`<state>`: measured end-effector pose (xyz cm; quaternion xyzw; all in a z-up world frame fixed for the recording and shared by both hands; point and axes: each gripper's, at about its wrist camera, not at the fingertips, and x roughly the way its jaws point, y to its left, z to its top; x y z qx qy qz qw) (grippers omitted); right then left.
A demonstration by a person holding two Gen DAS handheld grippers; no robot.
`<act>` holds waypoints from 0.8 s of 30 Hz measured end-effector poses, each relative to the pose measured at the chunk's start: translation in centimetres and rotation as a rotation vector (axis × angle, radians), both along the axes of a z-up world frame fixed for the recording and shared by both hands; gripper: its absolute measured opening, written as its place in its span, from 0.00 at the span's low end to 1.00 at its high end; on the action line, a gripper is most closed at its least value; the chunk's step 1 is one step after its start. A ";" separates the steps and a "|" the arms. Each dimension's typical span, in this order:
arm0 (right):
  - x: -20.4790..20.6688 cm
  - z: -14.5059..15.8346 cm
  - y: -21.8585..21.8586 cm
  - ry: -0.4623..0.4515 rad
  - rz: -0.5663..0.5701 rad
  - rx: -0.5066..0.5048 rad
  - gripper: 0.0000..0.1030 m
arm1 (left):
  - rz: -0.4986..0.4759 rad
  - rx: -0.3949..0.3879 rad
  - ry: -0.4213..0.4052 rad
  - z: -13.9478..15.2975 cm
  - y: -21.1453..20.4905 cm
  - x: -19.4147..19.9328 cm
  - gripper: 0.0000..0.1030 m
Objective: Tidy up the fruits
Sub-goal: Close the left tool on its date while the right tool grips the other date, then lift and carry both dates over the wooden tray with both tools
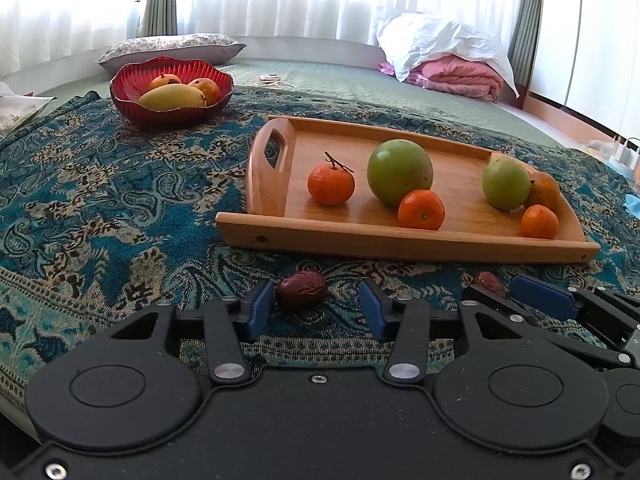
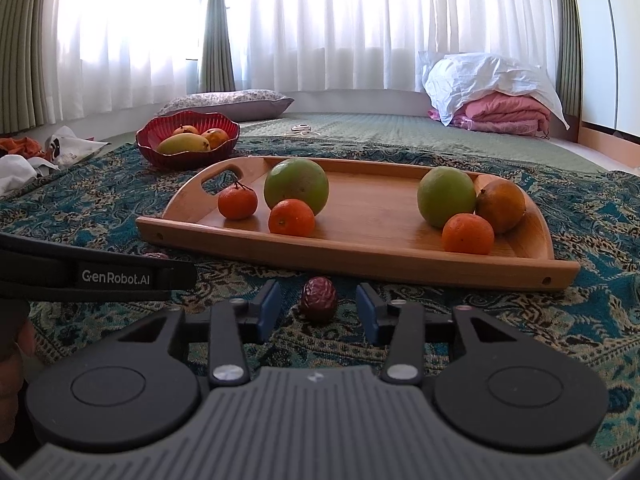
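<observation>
Left date [image 1: 301, 290]: we see a wrinkled dark-red dried date lying on the patterned blue cloth [image 1: 100, 208], just in front of the wooden tray [image 1: 400, 242].
Left tool [image 1: 316, 304]: partly open; the date sits against its left blue pad [image 1: 262, 300], with a clear gap to the other pad.
Right date [image 2: 319, 298]: a second date on the same cloth, before the tray's near rim.
Right tool [image 2: 318, 308]: partly open, straddling this date; we see gaps on both sides, neither pad touching.
Tray contents: three tangerines [image 2: 292, 218], two green round fruits [image 2: 297, 186] and one orange-brown fruit [image 2: 501, 205].
Red bowl [image 2: 188, 158]: beyond the tray to its left, holding mangoes [image 2: 185, 144].
Background: a floral pillow [image 2: 228, 102], folded pink bedding [image 2: 504, 114] and white curtains [image 2: 340, 20].
</observation>
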<state>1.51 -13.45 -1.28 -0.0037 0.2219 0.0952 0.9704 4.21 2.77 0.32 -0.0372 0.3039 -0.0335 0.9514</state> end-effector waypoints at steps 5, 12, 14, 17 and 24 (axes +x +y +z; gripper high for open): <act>0.2 0.0 0.2 0.008 0.003 0.000 0.47 | 0.011 -0.002 0.000 0.0 0.1 0.2 0.35; 0.4 -0.1 0.4 0.022 0.004 -0.005 0.36 | 0.021 0.003 0.000 0.0 0.5 0.2 0.26; 0.5 -0.1 0.5 0.028 0.002 -0.006 0.27 | 0.020 0.007 -0.002 0.1 0.5 0.2 0.26; 0.7 0.0 0.4 0.033 0.005 -0.005 0.23 | 0.017 0.006 -0.008 0.3 0.4 0.1 0.26; 0.5 0.7 0.0 0.004 -0.010 0.002 0.22 | 0.002 0.013 -0.037 1.3 -0.1 0.1 0.26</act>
